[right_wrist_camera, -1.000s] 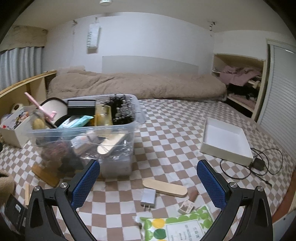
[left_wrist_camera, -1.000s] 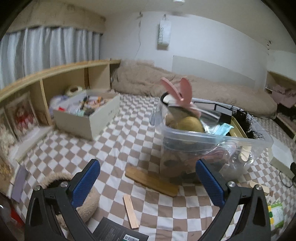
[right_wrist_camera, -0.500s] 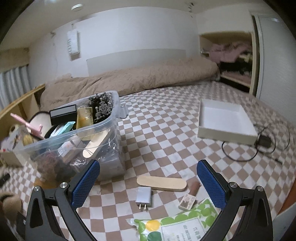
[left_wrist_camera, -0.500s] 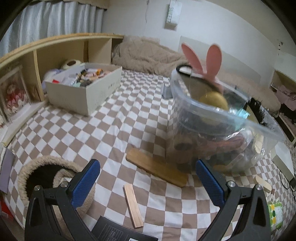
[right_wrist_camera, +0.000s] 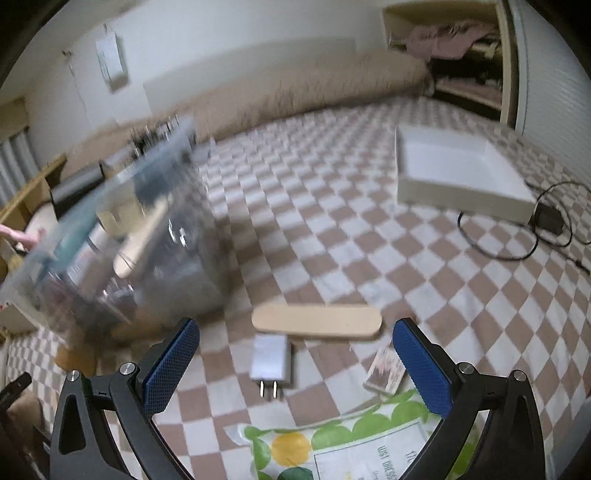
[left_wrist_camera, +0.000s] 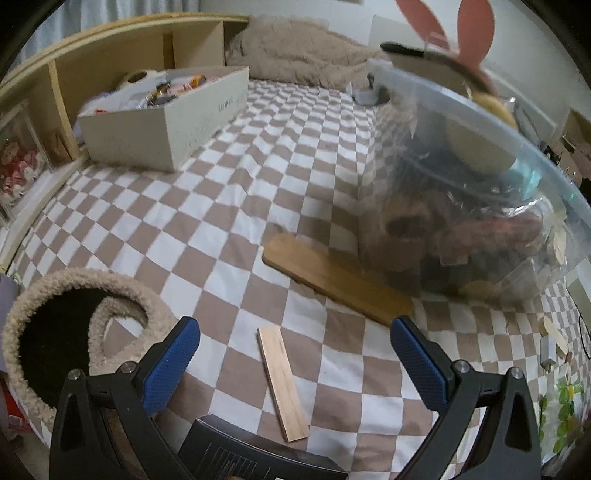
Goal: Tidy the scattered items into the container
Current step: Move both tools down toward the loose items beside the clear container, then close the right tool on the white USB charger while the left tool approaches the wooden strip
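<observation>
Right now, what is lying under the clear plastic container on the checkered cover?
A flat brown wooden board lies partly under the clear container; its near end sticks out onto the checkered cover. How far it reaches beneath is hidden by the container's packed contents.

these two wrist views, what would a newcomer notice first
The crammed clear plastic bin on the checkered bedcover, pink bunny ears poking out on top. Before the open left hand-held gripper lies a thin wooden slat; before the open right hand-held gripper, a white charger.
</observation>
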